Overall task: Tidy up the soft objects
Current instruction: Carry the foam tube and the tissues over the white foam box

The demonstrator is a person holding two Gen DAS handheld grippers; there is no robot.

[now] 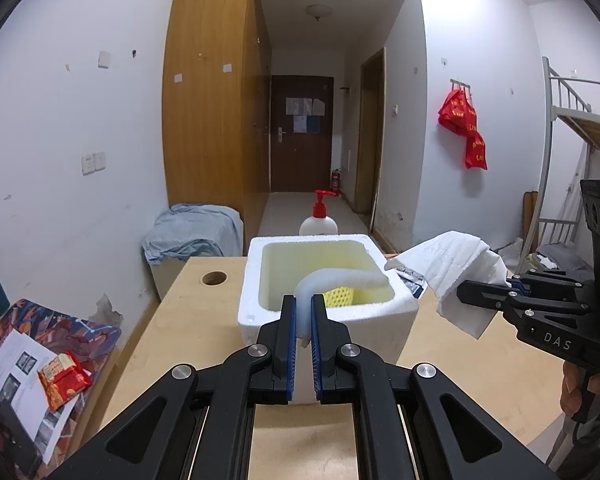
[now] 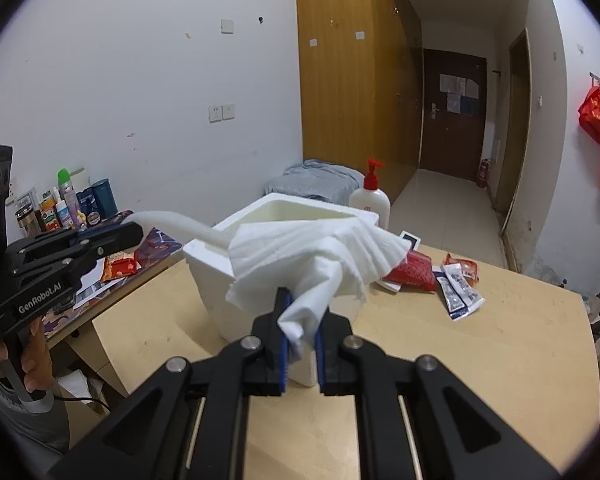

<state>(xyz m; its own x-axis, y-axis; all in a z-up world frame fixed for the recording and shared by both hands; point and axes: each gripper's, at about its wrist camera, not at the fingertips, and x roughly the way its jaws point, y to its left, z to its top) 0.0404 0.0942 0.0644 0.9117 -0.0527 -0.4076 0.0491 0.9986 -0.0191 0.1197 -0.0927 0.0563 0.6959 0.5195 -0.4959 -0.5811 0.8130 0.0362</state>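
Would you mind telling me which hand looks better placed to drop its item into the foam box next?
Left, probably: the left gripper holds its white foam strip already arching over the foam box, while the right gripper's tissue hangs beside it.

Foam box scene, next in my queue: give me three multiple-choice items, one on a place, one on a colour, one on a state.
1. Where is the pump bottle?
A. behind the foam box
B. inside the box
C. on the floor

2. What colour is the bottle's pump?
A. blue
B. red
C. green

3. What is the right gripper doing?
A. standing open, empty
B. shut on white tissue
C. shut on a snack packet

Answers: 1 A, the bottle rises past the box's far rim; 2 B, the pump head is red in both views; 3 B, tissue bunches between the closed fingers.
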